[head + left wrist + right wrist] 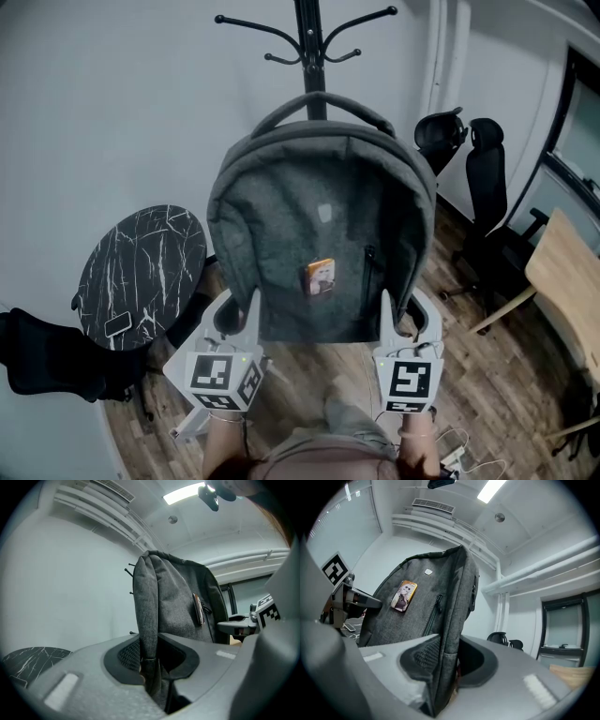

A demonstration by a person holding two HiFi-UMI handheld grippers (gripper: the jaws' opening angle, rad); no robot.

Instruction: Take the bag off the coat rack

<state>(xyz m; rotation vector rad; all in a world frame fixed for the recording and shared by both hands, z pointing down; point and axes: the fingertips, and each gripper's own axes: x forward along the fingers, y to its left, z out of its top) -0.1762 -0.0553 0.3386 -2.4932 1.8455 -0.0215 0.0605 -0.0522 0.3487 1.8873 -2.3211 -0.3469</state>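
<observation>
A grey fabric backpack (pixel 323 234) stands upright in front of the black coat rack (pixel 310 47), its top handle near the pole; whether the handle rests on a hook I cannot tell. A small orange tag (pixel 321 276) sits on its front. My left gripper (pixel 251 314) is shut on the bag's lower left edge (pixel 146 634). My right gripper (pixel 386 314) is shut on the lower right edge (pixel 452 634). In both gripper views the bag's side seam runs down between the jaws, pinched by the pads.
A round black marble-topped table (pixel 141 272) stands at the left, with a dark chair (pixel 47 361) below it. Black office chairs (pixel 483 187) and a wooden table (pixel 567 281) are at the right. A white wall is behind the rack. The floor is wood.
</observation>
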